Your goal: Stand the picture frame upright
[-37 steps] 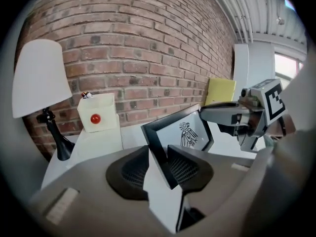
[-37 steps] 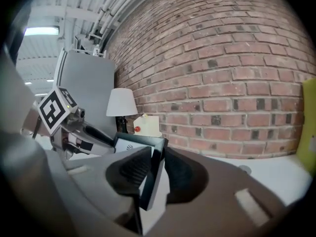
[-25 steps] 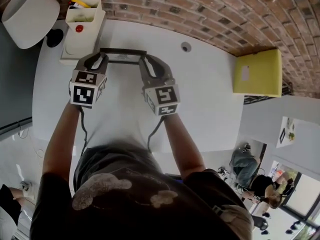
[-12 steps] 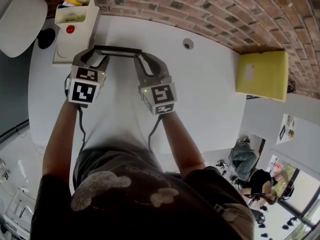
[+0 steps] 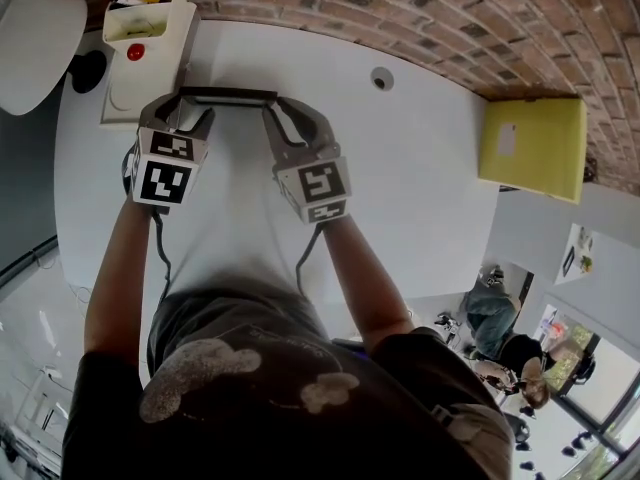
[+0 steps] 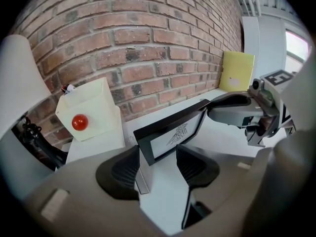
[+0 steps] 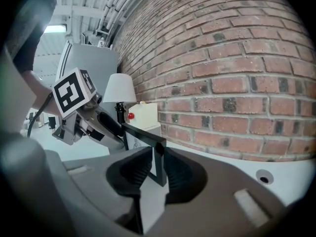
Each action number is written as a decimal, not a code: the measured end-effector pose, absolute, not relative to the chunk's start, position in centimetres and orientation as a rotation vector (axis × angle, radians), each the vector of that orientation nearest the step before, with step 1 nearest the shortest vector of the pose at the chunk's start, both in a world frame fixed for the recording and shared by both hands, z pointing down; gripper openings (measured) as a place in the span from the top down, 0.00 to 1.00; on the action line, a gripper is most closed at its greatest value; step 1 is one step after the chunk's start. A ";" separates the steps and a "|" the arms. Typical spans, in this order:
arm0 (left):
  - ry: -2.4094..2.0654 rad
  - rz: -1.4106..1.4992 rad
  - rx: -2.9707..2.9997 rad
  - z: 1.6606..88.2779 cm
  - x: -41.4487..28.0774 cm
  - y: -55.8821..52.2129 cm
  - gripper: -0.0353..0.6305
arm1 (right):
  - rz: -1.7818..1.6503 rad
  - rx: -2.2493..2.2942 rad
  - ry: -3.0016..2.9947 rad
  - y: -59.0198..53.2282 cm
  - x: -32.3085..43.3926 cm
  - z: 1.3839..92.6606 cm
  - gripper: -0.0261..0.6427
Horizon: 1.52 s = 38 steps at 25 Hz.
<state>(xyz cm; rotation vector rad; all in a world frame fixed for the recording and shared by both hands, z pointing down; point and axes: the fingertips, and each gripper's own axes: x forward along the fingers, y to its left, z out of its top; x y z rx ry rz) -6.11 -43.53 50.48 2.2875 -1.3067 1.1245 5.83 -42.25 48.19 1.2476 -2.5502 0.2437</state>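
Observation:
The black picture frame (image 5: 228,95) stands upright on the white table (image 5: 400,198), close to the brick wall. Its white picture with a line drawing (image 6: 175,135) faces me in the left gripper view. The frame's left end sits between the jaws of my left gripper (image 6: 159,162) (image 5: 183,108), which are opening, and a gap shows beside the right pad (image 6: 192,163). My right gripper (image 7: 157,169) (image 5: 284,108) is shut on the frame's right end (image 7: 159,157). It also shows in the left gripper view, where the right gripper's fingers (image 6: 232,111) clamp the far end.
A white box (image 5: 140,43) with a red ball and a yellow item stands just left of the frame, against the wall. A white lampshade (image 5: 35,28) is at the far left. A yellow box (image 5: 530,143) sits at the table's right edge. A round grommet hole (image 5: 381,78) lies behind.
My left gripper's jaws have spread apart and let go of the frame's left end. The right gripper keeps its grip, and the frame stays upright in the same spot.

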 end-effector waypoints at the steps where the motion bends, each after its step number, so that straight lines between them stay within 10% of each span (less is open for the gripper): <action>1: -1.304 1.136 2.287 50.5 -6.1 -43.5 0.58 | 0.243 1.255 -2.548 -42.3 5.9 48.3 0.84; 38: -1.316 1.300 2.298 51.8 -6.2 -43.0 0.52 | 0.284 1.221 -2.500 -41.3 5.7 50.0 0.81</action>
